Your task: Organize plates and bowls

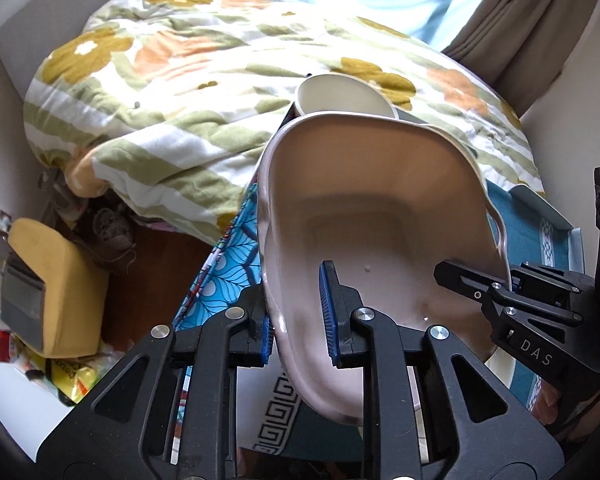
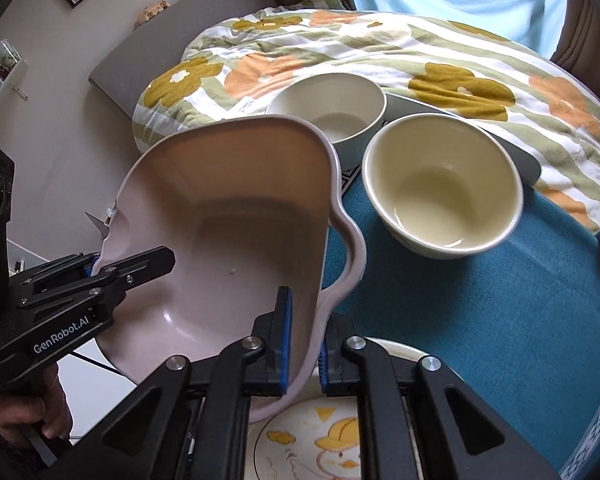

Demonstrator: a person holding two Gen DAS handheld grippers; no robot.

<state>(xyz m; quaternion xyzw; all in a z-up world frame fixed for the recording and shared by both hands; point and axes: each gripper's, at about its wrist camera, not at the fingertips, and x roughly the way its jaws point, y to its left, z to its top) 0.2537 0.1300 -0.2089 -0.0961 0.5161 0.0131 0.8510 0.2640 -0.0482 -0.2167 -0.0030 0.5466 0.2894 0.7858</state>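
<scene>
A large pink handled dish (image 1: 380, 216) is held in the air between both grippers, above the blue mat. My left gripper (image 1: 296, 316) is shut on its left rim; it also shows in the right wrist view (image 2: 96, 266). My right gripper (image 2: 302, 344) is shut on the dish's (image 2: 236, 232) right rim by the handle; it shows in the left wrist view (image 1: 508, 280). Two cream bowls stand on the mat beyond: a near one (image 2: 444, 188) and a far one (image 2: 332, 108), the far one visible over the dish (image 1: 344, 94). A cartoon-print plate (image 2: 320, 444) lies under my right gripper.
A blue mat (image 2: 480, 320) covers the table. A floral quilt (image 2: 380, 48) on the bed lies just behind the bowls. A yellow cushion (image 1: 56, 288) and clutter sit on the floor at left. A grey tray edge (image 2: 516, 152) runs behind the near bowl.
</scene>
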